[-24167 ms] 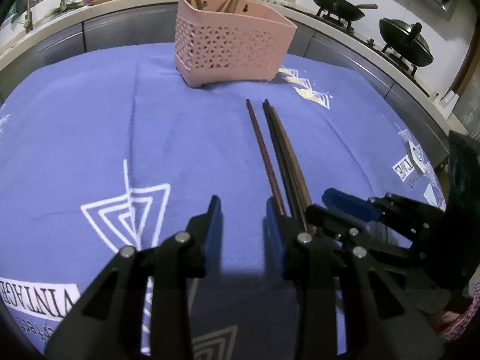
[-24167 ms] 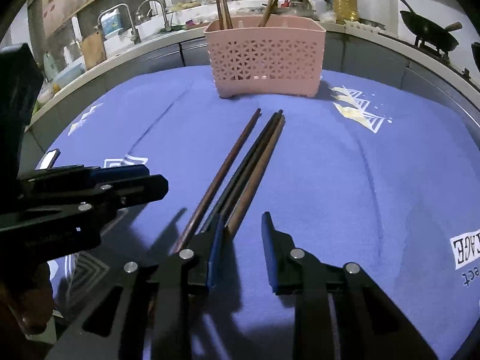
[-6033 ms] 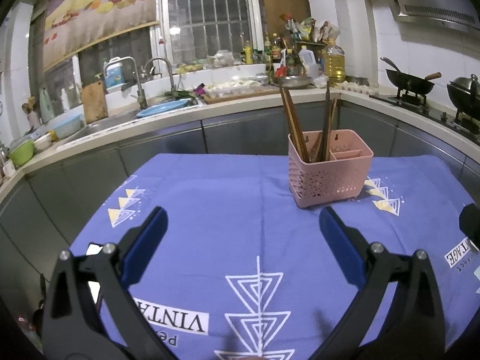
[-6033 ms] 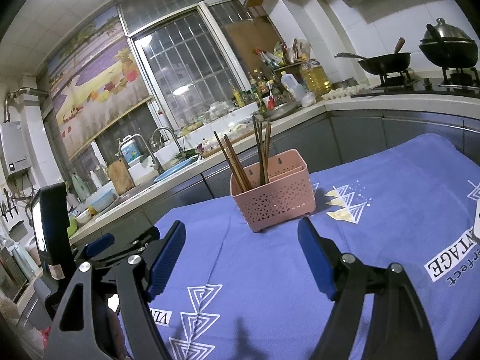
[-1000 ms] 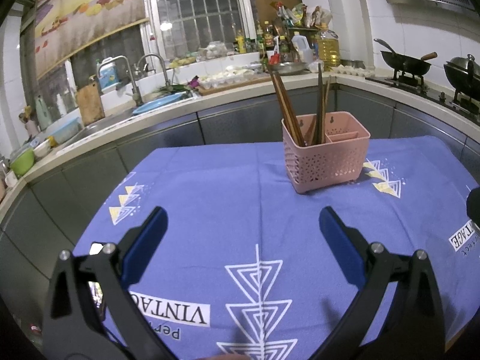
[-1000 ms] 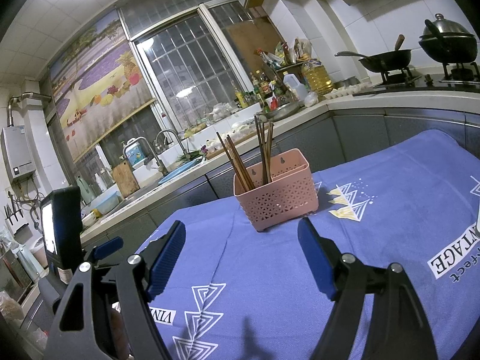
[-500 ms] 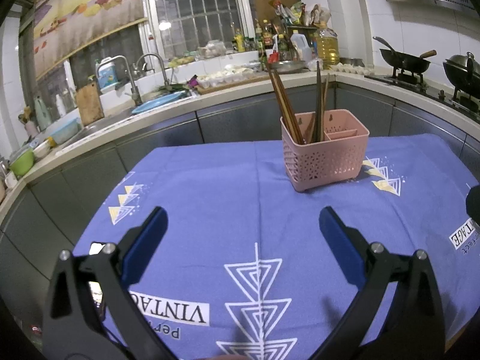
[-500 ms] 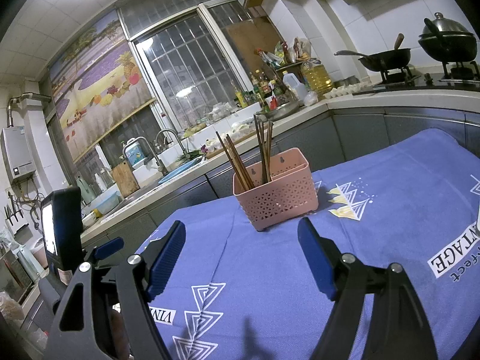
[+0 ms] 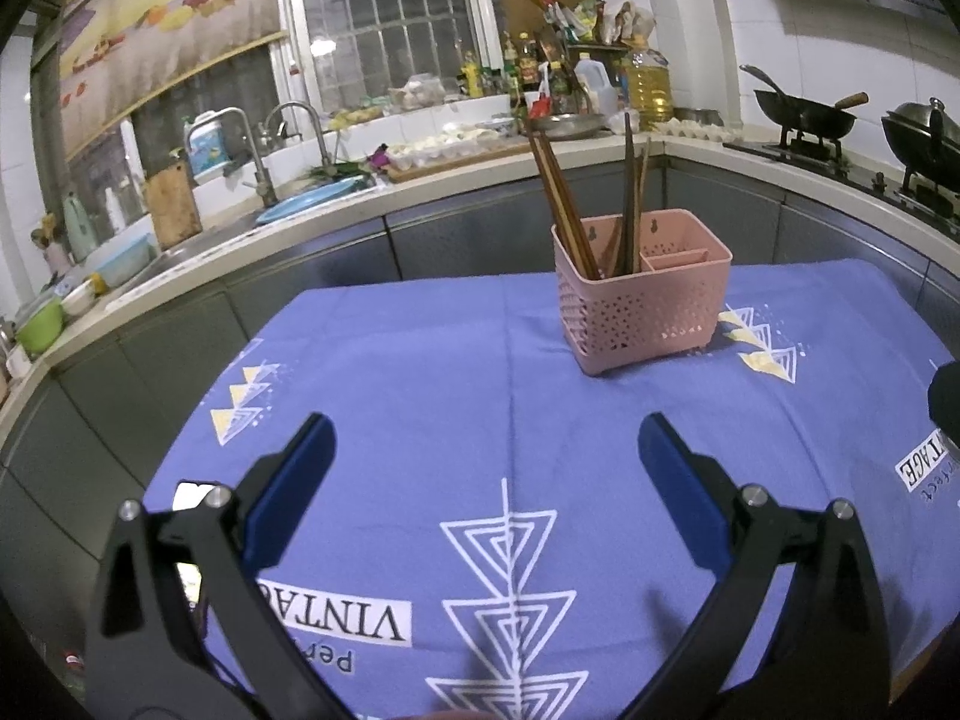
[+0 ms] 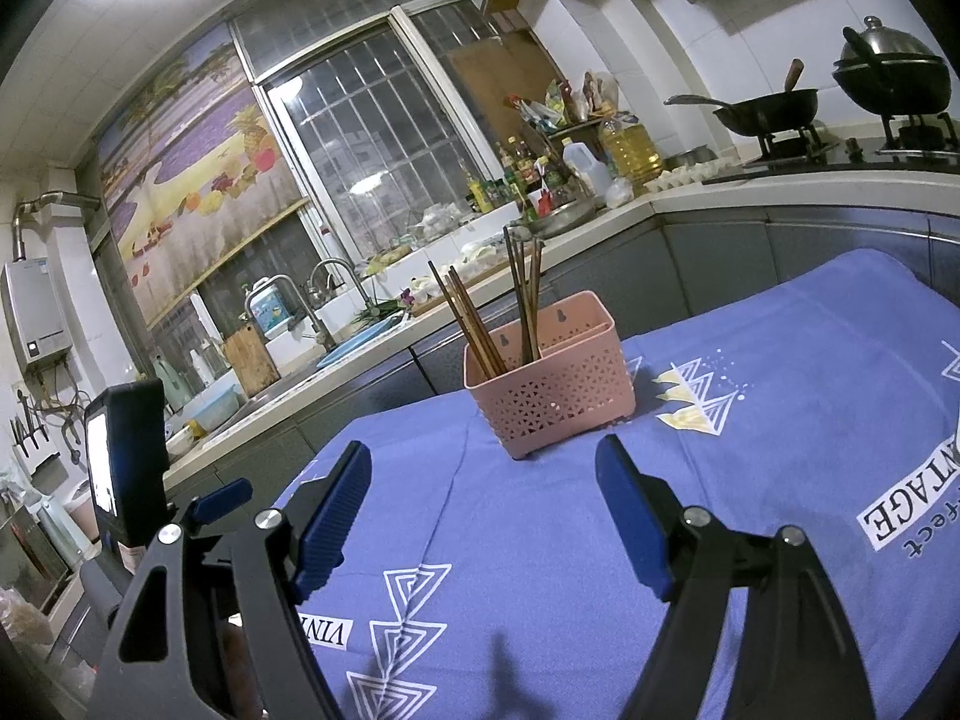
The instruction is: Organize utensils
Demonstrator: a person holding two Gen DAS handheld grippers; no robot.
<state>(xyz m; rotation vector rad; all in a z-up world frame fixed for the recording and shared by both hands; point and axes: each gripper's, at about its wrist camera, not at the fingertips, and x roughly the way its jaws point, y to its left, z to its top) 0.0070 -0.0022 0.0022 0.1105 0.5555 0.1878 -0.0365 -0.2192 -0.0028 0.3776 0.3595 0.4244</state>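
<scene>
A pink perforated utensil basket [image 9: 642, 312] [image 10: 552, 390] stands on the blue tablecloth [image 9: 456, 372] [image 10: 780, 396], towards its far side. Several dark wooden chopsticks [image 9: 564, 204] [image 10: 474, 324] stand upright in its left compartment, some leaning left. My left gripper [image 9: 486, 450] hovers over the near part of the cloth, open wide, with nothing between its blue pads. My right gripper [image 10: 483, 480] is also open and empty, well short of the basket. The left gripper's body shows at the left edge of the right wrist view.
A kitchen counter with a sink [image 9: 252, 222], bottles [image 9: 645, 87] and a cutting board wraps around behind the table. Woks [image 9: 804, 114] sit on a stove at the right. A phone [image 10: 123, 456] is mounted on the left gripper.
</scene>
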